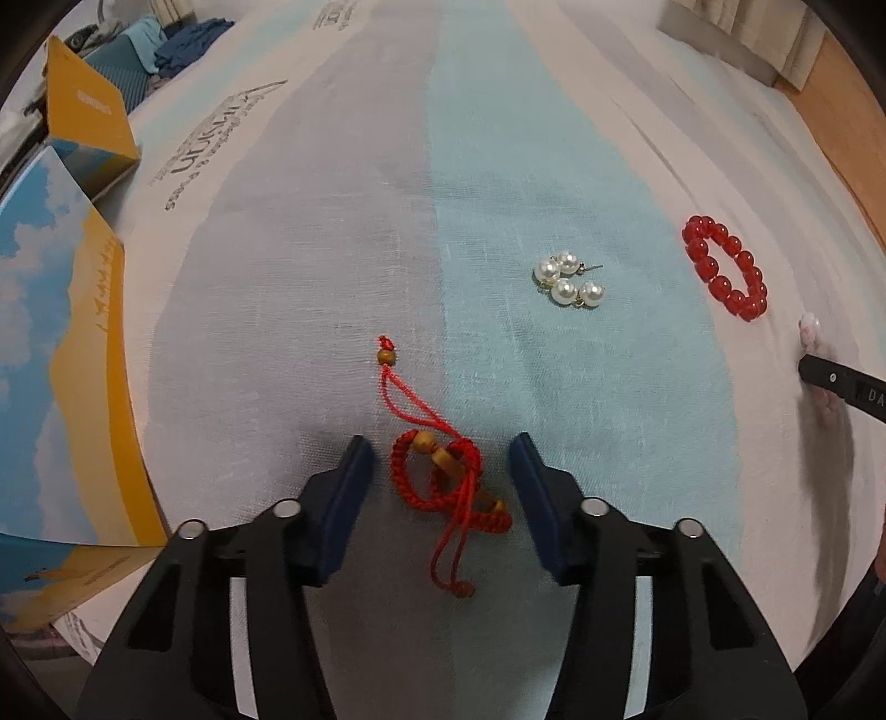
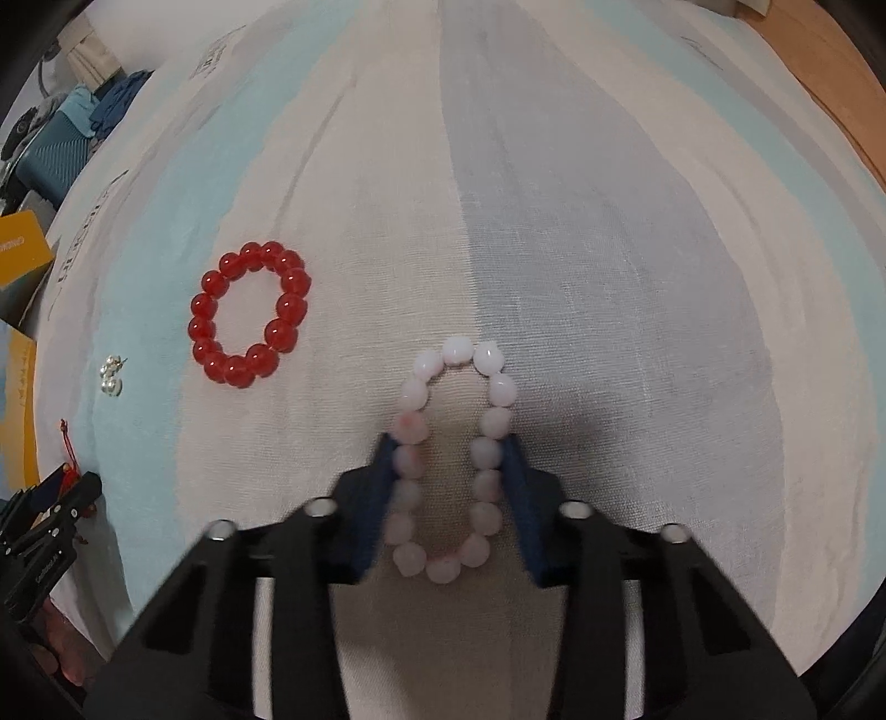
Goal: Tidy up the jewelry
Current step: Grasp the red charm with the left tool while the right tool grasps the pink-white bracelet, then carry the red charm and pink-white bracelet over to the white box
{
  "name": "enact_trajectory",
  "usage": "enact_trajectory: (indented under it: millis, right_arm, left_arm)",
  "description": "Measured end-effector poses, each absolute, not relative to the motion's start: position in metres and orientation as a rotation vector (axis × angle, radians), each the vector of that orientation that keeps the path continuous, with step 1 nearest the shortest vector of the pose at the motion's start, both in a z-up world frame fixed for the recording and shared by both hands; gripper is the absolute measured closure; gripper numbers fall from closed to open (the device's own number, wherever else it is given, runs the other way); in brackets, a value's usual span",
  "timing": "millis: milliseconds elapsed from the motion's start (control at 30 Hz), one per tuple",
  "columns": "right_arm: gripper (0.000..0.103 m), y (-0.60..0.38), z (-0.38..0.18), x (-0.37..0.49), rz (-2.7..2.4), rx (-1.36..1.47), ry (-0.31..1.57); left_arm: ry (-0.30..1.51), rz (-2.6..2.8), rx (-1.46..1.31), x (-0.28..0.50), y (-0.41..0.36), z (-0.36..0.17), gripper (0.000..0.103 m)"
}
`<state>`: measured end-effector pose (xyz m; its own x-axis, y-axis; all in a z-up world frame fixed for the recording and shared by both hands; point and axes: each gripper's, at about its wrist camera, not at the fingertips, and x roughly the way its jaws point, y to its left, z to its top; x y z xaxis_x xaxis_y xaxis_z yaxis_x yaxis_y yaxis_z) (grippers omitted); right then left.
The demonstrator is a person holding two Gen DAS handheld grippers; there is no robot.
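A red braided cord bracelet (image 1: 443,482) with wooden beads lies on the striped cloth (image 1: 332,249) between the fingers of my left gripper (image 1: 440,451), which is open around it without touching. Pearl earrings (image 1: 567,279) and a red bead bracelet (image 1: 725,266) lie further right. In the right wrist view, my right gripper (image 2: 449,451) has its blue pads against both sides of a pale pink bead bracelet (image 2: 451,459), squeezing it into an oval on the cloth. The red bead bracelet (image 2: 249,313) lies to its left, the pearl earrings (image 2: 111,376) further left.
A yellow and blue box (image 1: 61,354) lies along the left edge, with a smaller yellow box (image 1: 88,122) behind it. Blue clothing and bags (image 1: 183,44) sit at the far left. The right gripper's finger (image 1: 841,382) shows at the right edge. The left gripper (image 2: 50,515) shows at the lower left.
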<state>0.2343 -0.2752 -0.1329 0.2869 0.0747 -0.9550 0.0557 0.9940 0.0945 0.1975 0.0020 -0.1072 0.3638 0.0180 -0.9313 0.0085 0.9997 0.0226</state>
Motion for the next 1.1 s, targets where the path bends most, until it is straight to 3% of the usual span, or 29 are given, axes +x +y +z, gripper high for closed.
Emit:
enact_trajectory:
  millis: [133,267,1100]
  right_arm:
    - [0.084,-0.278,-0.127,0.232,0.013,0.122,1.276]
    - [0.084,-0.277,-0.121,0.228,0.022,0.133,1.267]
    - [0.084,-0.267,-0.054,0.203,0.071,0.139,1.157]
  left_arm:
    - [1.201,-0.009,0.045,0.196,0.000,-0.104,0.077]
    - [1.204,-0.042,0.022,0.192,0.001,-0.099,0.087]
    - [1.136,-0.047,0.028,0.172,0.007,-0.045,0.088]
